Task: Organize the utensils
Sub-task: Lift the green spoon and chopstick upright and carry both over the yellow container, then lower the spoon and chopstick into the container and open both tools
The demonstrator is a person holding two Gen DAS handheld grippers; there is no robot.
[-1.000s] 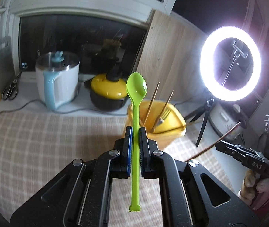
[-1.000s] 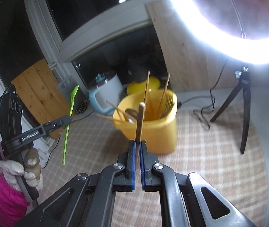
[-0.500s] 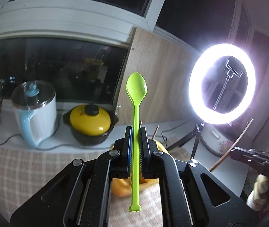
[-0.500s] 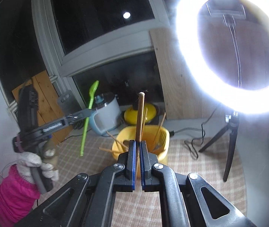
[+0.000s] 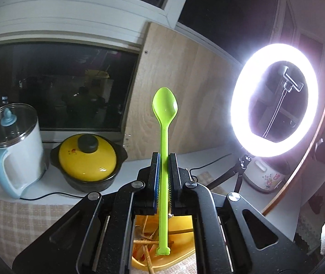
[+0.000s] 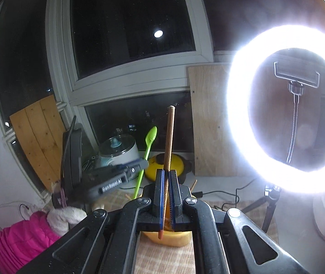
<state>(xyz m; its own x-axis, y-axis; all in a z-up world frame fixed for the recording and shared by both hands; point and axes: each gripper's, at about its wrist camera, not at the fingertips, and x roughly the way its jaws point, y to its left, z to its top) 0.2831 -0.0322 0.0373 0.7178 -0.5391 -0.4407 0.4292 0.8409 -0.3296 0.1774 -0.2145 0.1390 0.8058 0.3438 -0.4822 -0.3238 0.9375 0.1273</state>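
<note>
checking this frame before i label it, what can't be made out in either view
- Yellow bin, left wrist view: mostly hidden behind the left gripper; its utensils cannot be counted.
- Same bin, right wrist view: the right gripper covers all but its lower wall.
- Wooden chopstick: its lower tip hides part of the bin.
- Green spoon: clear.
- Ring light: glare washes out its surroundings.

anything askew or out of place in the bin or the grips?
Only the yellow plastic bin: its wooden utensils lie crossed and slanted, not upright. The green plastic spoon and the brown wooden chopstick sit straight in their jaws.
</note>
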